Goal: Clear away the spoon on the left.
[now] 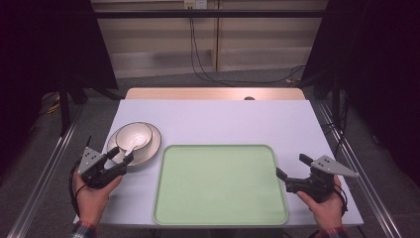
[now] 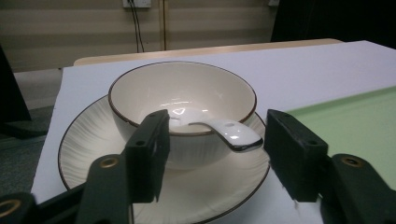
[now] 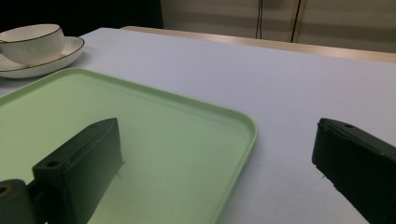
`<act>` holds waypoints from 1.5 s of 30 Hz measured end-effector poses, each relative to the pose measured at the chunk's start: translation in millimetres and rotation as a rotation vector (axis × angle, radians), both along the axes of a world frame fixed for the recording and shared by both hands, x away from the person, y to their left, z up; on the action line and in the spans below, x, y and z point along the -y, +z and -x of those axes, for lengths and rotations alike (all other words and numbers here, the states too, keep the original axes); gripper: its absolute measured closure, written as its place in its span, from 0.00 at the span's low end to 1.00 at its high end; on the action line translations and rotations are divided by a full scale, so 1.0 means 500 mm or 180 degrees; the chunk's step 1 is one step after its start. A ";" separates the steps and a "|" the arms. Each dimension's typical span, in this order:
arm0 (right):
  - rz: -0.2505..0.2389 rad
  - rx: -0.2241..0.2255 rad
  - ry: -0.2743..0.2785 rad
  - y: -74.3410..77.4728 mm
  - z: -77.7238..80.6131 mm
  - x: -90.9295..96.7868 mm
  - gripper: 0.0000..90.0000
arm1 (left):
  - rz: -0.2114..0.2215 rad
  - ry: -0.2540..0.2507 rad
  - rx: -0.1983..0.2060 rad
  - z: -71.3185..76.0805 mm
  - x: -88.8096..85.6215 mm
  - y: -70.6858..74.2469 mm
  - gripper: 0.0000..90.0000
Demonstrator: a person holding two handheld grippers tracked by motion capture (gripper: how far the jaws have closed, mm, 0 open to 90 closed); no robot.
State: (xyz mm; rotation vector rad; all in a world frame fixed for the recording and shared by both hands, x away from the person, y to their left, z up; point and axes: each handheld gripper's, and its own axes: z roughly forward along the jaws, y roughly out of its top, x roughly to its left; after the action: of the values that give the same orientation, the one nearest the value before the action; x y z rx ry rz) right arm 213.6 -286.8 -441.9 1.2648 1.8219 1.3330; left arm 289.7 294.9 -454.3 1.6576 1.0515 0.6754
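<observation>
- Counter (image 1: 213, 121): pale lilac top, with a wood strip (image 1: 213, 93) along its far edge.
- Floor (image 1: 163, 79): grey carpet.
- Back wall (image 1: 158, 49): beige panels; black cables (image 1: 198, 54) hang from a socket (image 1: 194, 4) and trail over the floor.
- Dark curtains (image 1: 44, 44) on both sides.
- Metal rails (image 1: 42, 173) flank the counter.

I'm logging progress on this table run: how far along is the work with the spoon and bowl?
Done: nothing shifted; the bowl sits on its plate, and the tray is bare. In hand: the left gripper brackets the spoon handle, pads apart from it. Left: gripping and lifting. The right gripper waits open.
</observation>
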 end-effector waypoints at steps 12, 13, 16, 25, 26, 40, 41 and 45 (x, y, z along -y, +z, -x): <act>0.0010 0.0015 0.0017 0.001 -0.001 -0.004 0.01 | -0.0045 0.0032 0.0015 0.002 -0.008 -0.002 0.58; 0.0016 0.0011 0.0015 0.001 -0.001 -0.004 0.01 | -0.0028 0.0011 0.0002 0.002 -0.008 -0.003 0.58; 0.0020 0.0010 0.0017 0.001 -0.001 -0.005 0.01 | -0.0049 0.0021 -0.0016 0.000 -0.011 -0.006 0.59; 0.0025 0.0001 0.0036 0.001 -0.001 -0.006 0.01 | -0.0008 0.0046 0.0000 0.002 -0.014 -0.007 0.65; 0.0029 -0.0009 0.0041 0.000 -0.002 -0.006 0.01 | 0.0001 0.0038 0.0004 0.001 -0.016 -0.007 0.66; 0.0053 -0.0009 0.0071 -0.001 -0.002 -0.008 0.02 | 0.0131 0.0081 0.0000 0.002 -0.026 -0.001 0.81; 0.0059 -0.0006 0.0070 -0.001 -0.002 -0.007 0.02 | 0.0165 0.0089 -0.0003 0.002 -0.027 -0.001 0.82; 0.0040 -0.0003 0.0062 -0.001 -0.002 -0.008 0.02 | 0.0197 0.0086 -0.0014 0.001 -0.028 -0.001 0.83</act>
State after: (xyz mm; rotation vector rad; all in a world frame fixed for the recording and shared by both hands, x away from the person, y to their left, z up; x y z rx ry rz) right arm 214.8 -283.0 -442.3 1.2445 1.8450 1.3296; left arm 289.1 308.8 -454.7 1.5948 1.0892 0.6507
